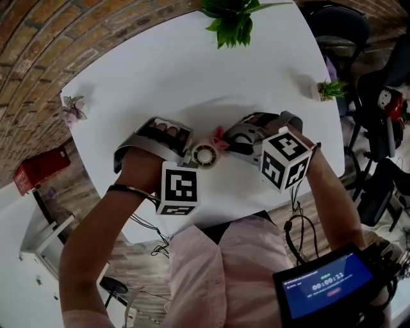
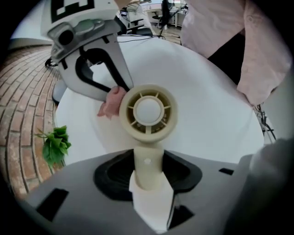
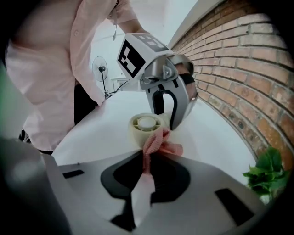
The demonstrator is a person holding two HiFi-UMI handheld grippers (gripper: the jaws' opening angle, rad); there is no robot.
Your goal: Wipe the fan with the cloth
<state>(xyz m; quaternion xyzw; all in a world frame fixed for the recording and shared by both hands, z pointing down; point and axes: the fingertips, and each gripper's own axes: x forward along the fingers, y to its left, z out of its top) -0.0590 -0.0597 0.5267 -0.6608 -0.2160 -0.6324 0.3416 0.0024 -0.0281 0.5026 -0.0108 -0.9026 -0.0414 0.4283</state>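
fan pinned by left gripper, cloth on its rim

the small cream fan (image 2: 148,111) sits w/ its stem clamped between the jaws of the left gripper (image 2: 148,178). its round head sticks out just past the jaw tips, over the white table (image 1: 160,77). the right gripper (image 3: 144,176) is clenched on the pink cloth (image 3: 158,146): one end is pinched in its jaws and the bunched free end touches the rim of the fan head. in the head view the fan is right between the 2 grippers, left gripper on its left, right gripper on its right. there the cloth peeks out at the fan's upper right edge. a leafy green plant (image 1: 232,19) stands well apart from the fan, at the table's far edge.
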